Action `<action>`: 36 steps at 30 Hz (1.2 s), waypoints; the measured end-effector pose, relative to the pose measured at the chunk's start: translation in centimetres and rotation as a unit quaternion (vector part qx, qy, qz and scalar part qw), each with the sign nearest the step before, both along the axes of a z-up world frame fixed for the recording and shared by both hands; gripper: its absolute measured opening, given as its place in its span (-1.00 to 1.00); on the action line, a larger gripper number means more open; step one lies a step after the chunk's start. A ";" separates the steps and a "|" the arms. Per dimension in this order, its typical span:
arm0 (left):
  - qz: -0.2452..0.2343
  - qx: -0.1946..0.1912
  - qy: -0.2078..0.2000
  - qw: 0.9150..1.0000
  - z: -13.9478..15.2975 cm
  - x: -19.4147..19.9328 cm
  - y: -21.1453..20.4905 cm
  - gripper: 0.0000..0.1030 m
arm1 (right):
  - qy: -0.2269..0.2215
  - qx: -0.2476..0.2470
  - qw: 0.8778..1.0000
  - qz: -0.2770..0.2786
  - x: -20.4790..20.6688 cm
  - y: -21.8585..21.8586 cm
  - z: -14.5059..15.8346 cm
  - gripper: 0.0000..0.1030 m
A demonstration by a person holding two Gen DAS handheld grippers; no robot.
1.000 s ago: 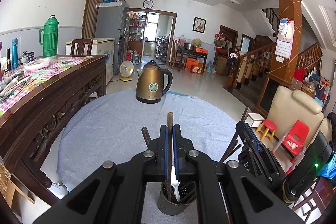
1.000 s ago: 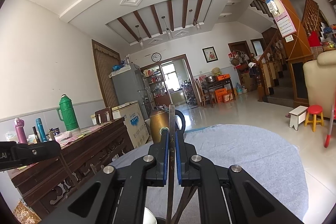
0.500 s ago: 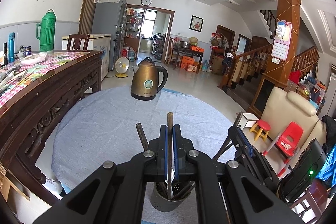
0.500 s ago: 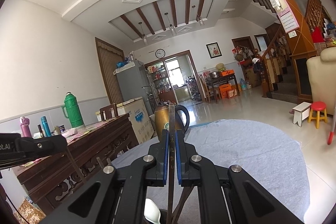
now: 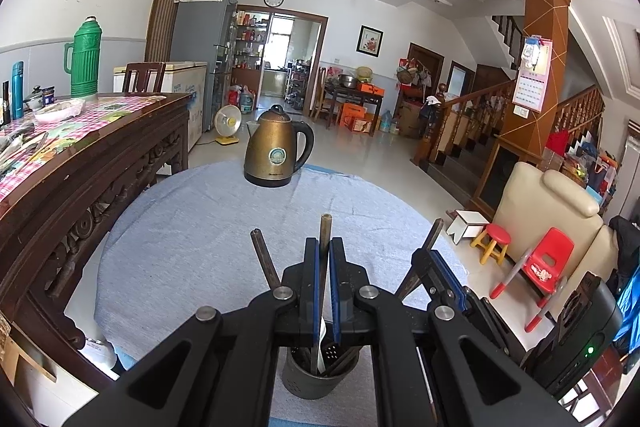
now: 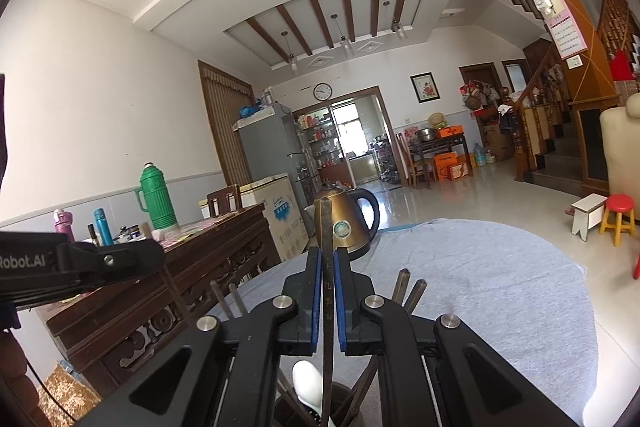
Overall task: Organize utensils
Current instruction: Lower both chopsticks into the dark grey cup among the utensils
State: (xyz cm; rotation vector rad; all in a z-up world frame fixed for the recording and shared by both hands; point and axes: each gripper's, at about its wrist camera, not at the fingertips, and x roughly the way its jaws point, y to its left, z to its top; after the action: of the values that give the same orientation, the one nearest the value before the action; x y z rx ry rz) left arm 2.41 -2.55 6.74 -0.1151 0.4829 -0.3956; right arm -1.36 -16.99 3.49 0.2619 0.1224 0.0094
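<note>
I see little change since a second ago: my left gripper (image 5: 325,287) and right gripper (image 6: 328,297) each stay clamped on a chopstick (image 5: 323,259) directly above the grey holder (image 5: 316,381), neither dropped in yet.

Grey utensil holder (image 5: 310,379) rim partly behind hand-held gripper, chopstick (image 6: 327,307) lower end cut off
</note>
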 end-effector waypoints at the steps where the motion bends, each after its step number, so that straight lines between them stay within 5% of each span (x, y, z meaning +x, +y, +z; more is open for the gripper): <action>1: -0.002 0.000 0.001 1.000 0.0 -0.1 0.0 -0.91 | 0.001 -0.001 1.000 0.002 -0.1 0.0 -0.1 -0.86; 36: -0.027 0.000 0.041 0.999 -2.0 0.0 -0.2 -0.90 | 0.055 0.000 0.996 0.066 0.4 0.0 -2.5 -0.82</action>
State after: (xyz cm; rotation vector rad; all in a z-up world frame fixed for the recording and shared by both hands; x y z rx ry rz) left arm 2.37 -2.73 4.78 -0.1177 0.5679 -0.4450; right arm -0.92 -16.96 1.00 0.2540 0.2493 0.1265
